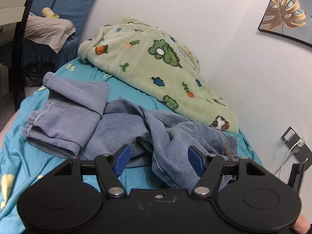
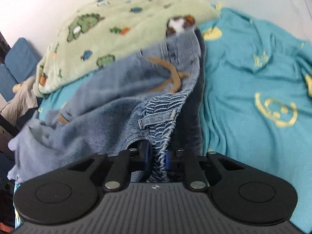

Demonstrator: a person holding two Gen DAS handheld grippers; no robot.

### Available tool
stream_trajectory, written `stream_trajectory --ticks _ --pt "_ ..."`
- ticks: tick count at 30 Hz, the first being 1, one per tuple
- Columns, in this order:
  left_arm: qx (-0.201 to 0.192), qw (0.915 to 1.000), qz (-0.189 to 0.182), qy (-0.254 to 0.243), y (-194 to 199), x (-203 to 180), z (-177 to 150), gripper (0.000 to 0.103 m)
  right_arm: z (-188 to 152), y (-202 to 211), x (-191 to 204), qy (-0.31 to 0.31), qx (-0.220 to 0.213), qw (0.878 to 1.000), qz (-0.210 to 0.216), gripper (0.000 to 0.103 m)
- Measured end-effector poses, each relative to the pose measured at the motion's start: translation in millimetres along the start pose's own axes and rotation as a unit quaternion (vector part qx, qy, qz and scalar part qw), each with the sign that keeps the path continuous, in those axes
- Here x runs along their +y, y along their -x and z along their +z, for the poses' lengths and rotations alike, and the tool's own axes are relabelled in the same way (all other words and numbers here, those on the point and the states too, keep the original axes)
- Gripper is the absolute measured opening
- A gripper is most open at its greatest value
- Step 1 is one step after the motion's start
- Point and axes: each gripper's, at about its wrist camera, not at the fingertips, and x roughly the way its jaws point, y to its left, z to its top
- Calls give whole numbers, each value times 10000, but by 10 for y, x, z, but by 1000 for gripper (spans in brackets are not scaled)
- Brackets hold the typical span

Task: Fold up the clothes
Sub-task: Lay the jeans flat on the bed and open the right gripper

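Denim jeans, rumpled, centre frame on teal sheet: waistband pinched in right gripper. Left gripper, jaws spread, empty, low centre over a trouser leg. Folded blue garment, left. Green blanket, upper centre. Jeans unfolded yet.

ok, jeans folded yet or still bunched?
Bunched: the jeans lie crumpled on the bed sheet, waistband pinched in the right gripper.
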Motion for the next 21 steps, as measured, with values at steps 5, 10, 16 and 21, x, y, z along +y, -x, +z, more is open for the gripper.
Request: stream_trajectory --ticks 5,10,16,21 --pt "265 9986 -165 416 59 19 -69 68 158 187 -111 -343 -375 9987 56 14" --pt "193 9994 -52 279 106 -53 -107 68 376 385 -246 -611 -859 9944 101 13" --pt "221 9996 38 164 36 -107 -125 69 727 573 -467 -737 -1523 9855 120 11" --pt "321 9994 28 90 -56 -146 -154 69 812 501 -829 -909 -1609 9823 -311 7"
